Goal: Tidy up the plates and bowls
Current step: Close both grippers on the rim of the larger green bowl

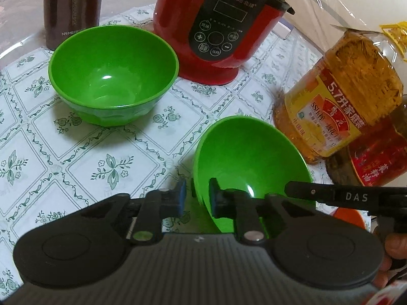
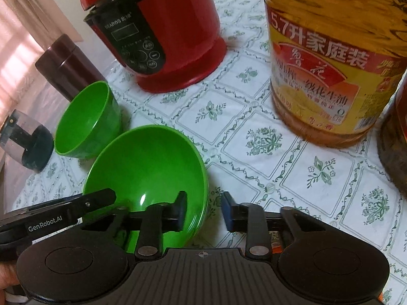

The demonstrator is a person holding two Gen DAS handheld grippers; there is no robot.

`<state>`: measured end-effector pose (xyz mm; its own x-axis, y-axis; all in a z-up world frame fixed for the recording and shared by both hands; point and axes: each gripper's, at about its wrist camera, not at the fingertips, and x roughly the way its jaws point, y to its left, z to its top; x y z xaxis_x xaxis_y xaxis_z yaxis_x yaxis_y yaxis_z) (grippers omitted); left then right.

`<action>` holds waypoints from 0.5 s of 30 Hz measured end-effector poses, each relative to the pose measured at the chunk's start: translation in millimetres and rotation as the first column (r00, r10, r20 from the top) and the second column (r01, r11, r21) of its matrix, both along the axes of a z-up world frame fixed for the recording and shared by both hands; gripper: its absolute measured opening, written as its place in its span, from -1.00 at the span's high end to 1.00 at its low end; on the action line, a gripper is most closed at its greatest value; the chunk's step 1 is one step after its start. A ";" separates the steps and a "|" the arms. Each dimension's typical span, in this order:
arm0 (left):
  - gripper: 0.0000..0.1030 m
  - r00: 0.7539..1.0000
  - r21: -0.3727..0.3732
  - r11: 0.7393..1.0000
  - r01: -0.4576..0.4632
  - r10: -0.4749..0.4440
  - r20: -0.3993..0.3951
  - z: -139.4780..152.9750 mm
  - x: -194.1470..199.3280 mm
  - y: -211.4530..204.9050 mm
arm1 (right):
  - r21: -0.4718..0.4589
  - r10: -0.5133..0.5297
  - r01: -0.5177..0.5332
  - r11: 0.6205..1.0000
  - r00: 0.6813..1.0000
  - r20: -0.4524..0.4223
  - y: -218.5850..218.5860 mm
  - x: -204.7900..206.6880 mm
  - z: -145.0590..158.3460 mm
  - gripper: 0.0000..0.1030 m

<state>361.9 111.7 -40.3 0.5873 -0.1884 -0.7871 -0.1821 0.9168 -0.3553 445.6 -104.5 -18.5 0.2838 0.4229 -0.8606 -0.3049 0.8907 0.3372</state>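
— Which step is this?
— Both tongs, left tongs [image 1: 197, 194] and right tongs [image 2: 204, 209], pinch the near bowl [image 1: 250, 162], tilted beside the oil jug [image 1: 338, 96].
— Next?
— Lifting it, I'd judge, into the far bowl [image 1: 113, 73] by the red cooker [image 1: 218, 25].

Left gripper [image 1: 197, 195]: angled downward, jaws nearly closed on a bowl's [image 1: 250, 157] rim. Right gripper [image 2: 203, 209]: angled downward, jaws straddling the same rim (contact unclear). Hand [image 1: 393, 259]: fingers visible behind.
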 end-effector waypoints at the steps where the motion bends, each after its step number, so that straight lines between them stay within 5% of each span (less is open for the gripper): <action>1: 0.77 1.000 0.001 1.000 0.000 0.000 0.001 -0.1 0.0 -0.1 | -0.001 -0.002 0.002 1.000 1.000 -0.003 0.4 -0.3 -0.9 0.64; 15: 0.84 1.000 0.020 1.000 -0.012 0.012 0.017 12.5 -8.6 0.3 | -0.001 -0.013 0.013 1.000 1.000 0.021 4.3 -9.8 11.5 0.85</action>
